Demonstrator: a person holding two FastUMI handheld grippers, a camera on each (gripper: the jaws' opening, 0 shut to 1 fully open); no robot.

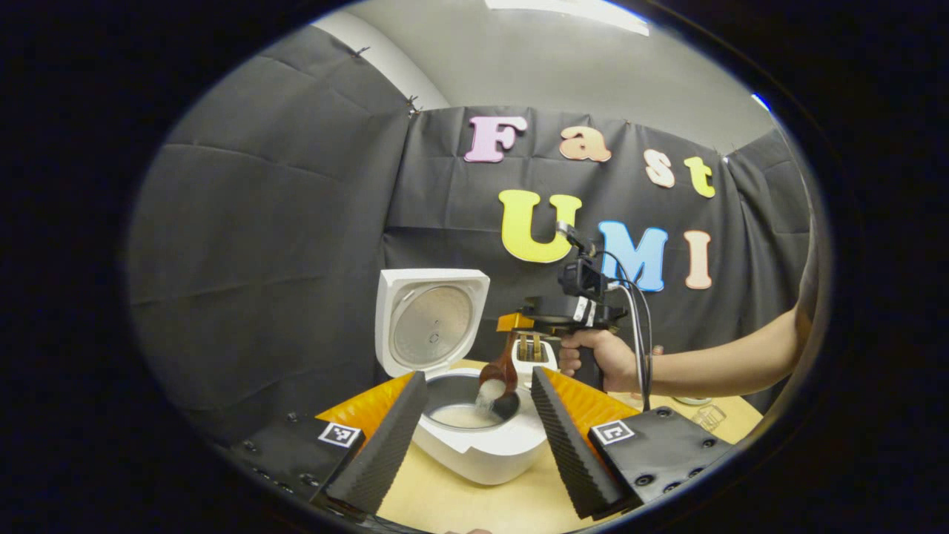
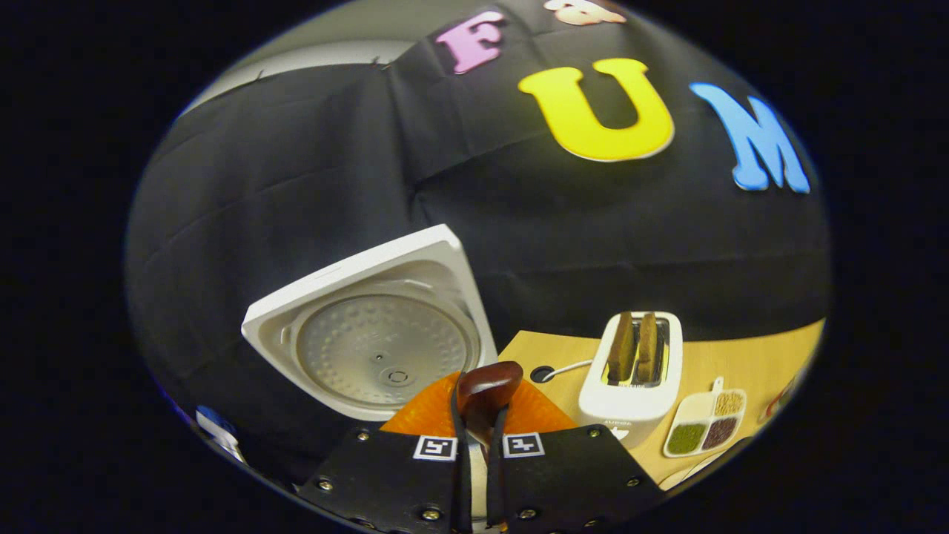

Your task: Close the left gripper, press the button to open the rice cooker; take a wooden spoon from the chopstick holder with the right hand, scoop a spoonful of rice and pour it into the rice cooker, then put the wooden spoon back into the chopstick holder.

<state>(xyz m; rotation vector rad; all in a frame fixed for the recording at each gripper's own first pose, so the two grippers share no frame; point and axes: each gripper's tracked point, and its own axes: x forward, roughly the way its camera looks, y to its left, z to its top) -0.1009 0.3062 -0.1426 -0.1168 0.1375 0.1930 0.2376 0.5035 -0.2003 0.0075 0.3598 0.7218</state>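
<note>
The right gripper (image 2: 475, 437) has its two fingers pressed on the handle of the wooden spoon (image 2: 485, 391), which sticks out between them. In the left gripper view a hand (image 1: 599, 358) holds this gripper above the rice cooker (image 1: 474, 430), and the spoon is tilted down over the inner pot, with rice (image 1: 489, 391) falling from its bowl into the pot. The lid (image 1: 430, 322) stands open and upright behind. The left gripper (image 1: 474, 434) is spread wide, its fingers at both sides of the cooker, touching nothing. A toaster (image 2: 632, 374) stands on the table (image 2: 749, 363) behind, near a small divided dish (image 2: 704, 425).
</note>
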